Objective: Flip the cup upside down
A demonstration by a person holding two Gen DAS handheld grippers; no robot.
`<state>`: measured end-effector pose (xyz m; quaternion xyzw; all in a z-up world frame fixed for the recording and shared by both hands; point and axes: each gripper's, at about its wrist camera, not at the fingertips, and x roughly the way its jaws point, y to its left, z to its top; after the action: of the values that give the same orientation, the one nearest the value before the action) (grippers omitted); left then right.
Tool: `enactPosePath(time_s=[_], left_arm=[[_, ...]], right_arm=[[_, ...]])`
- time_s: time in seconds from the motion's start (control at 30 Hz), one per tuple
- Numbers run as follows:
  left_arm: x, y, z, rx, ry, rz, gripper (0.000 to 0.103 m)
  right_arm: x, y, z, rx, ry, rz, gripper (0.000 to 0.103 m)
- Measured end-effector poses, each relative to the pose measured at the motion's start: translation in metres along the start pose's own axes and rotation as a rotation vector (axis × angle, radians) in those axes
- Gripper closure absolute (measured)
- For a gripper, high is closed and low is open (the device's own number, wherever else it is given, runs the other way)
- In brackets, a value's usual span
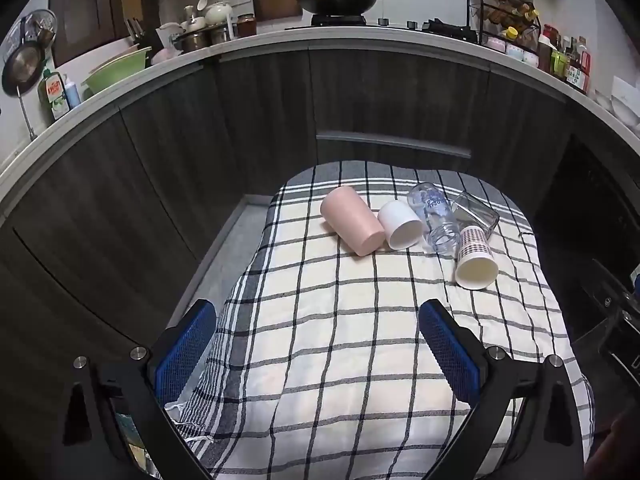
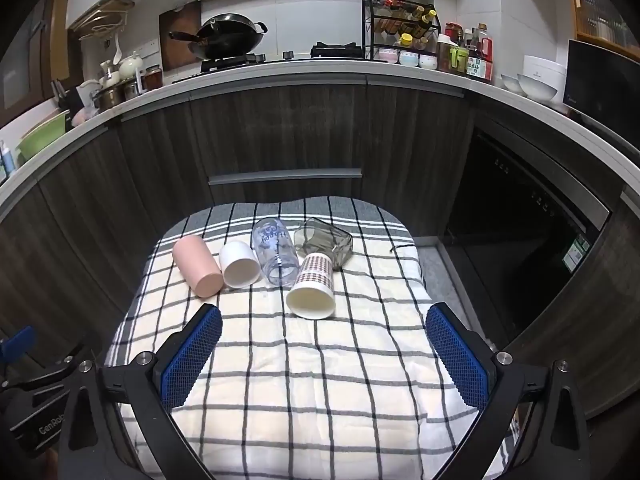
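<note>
Several cups lie on their sides on a checked cloth [image 1: 340, 340] [image 2: 320, 360]: a pink cup [image 1: 351, 221] [image 2: 197, 266], a white cup [image 1: 400, 225] [image 2: 240, 265], a clear printed glass [image 1: 434, 216] [image 2: 276, 254], a smoky square glass [image 1: 476, 212] [image 2: 324, 242] and a patterned paper cup [image 1: 475, 258] [image 2: 312, 286]. My left gripper [image 1: 316, 312] is open and empty, well short of the cups. My right gripper [image 2: 322, 316] is open and empty, with the paper cup's mouth just beyond its fingertips.
The cloth covers a small table in front of dark kitchen cabinets [image 1: 260, 112] [image 2: 280, 128]. A counter above holds a wok [image 2: 228, 36], a spice rack [image 2: 404, 28], bowls and bottles. A dark oven front [image 2: 520, 240] stands at the right. The left gripper's body shows at the right view's lower left [image 2: 36, 400].
</note>
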<state>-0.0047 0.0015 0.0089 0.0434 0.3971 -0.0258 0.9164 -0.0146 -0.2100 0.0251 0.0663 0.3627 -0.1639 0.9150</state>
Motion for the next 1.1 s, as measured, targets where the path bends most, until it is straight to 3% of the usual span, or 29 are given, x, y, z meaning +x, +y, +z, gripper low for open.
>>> enactPosePath(time_s=[1.1], left_arm=[[-0.0047,-0.0019,-0.0004,0.008,-0.006,-0.019,0.000]], right_arm=[[-0.0071,0.0024,0.0016,-0.005,-0.020,0.002,0.001]])
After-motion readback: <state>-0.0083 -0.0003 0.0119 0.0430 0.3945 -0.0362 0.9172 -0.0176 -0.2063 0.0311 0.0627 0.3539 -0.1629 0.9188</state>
